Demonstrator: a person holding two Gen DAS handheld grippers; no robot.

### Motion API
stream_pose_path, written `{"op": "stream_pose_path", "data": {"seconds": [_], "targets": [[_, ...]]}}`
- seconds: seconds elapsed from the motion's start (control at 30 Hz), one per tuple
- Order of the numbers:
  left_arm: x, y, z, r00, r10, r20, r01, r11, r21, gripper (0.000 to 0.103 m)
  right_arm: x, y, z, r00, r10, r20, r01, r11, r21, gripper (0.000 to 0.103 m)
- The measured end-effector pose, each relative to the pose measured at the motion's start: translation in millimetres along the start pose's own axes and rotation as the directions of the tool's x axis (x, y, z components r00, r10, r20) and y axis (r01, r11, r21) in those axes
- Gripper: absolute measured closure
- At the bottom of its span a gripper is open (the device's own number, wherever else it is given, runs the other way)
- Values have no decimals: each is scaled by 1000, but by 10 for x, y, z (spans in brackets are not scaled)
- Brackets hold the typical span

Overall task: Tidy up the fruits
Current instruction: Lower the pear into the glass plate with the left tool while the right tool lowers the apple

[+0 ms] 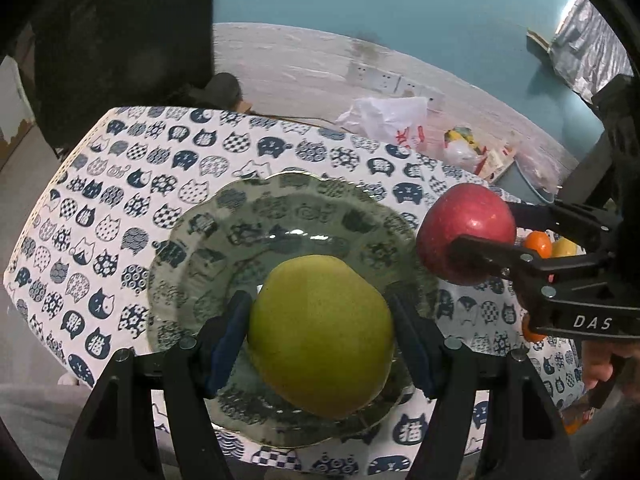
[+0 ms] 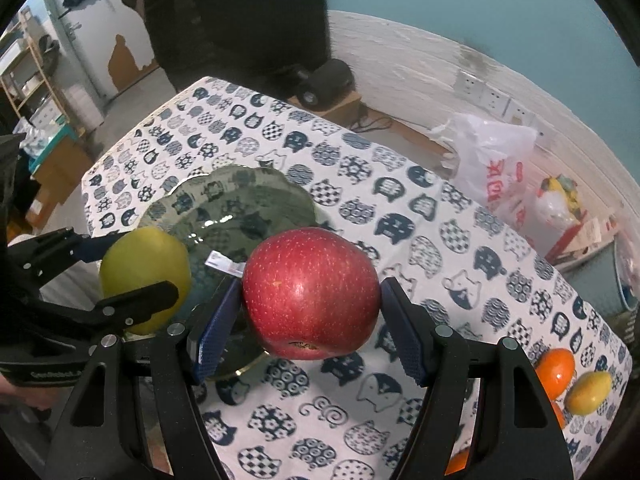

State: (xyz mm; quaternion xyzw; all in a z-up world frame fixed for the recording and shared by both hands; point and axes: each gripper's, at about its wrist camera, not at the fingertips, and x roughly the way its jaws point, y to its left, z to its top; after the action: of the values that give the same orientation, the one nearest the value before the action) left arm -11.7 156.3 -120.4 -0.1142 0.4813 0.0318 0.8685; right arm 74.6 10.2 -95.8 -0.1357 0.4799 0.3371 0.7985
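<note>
My left gripper (image 1: 322,330) is shut on a large green-yellow fruit (image 1: 320,336), held over the near part of a clear glass plate (image 1: 192,264). My right gripper (image 2: 310,304) is shut on a red apple (image 2: 311,292), held above the cloth just right of the plate (image 2: 240,196). In the left wrist view the apple (image 1: 466,232) and the right gripper (image 1: 476,226) hang beyond the plate's right rim. In the right wrist view the green fruit (image 2: 146,276) sits in the left gripper (image 2: 138,266) over the plate's left side.
A cat-patterned tablecloth (image 2: 400,216) covers the table. An orange (image 2: 556,366) and a lemon (image 2: 588,392) lie at the table's right end. Beyond the far edge sit a white plastic bag (image 2: 492,160) and clutter on the floor. A dark chair (image 2: 240,12) stands behind the table.
</note>
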Motion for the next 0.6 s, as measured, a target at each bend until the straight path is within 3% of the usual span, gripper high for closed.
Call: {"op": "stream_pose_path", "data": {"seconds": [0.37,0.6], "targets": [[159,274,-94,999,36,-37,-37,999,-26,31,244,270,117,999,33,-32,-35,999,-41,31],[326,438,-157,994,31,-107,-40,995,-87,31,366,362,125,998,45,-54,-48,997,-58,31]]}}
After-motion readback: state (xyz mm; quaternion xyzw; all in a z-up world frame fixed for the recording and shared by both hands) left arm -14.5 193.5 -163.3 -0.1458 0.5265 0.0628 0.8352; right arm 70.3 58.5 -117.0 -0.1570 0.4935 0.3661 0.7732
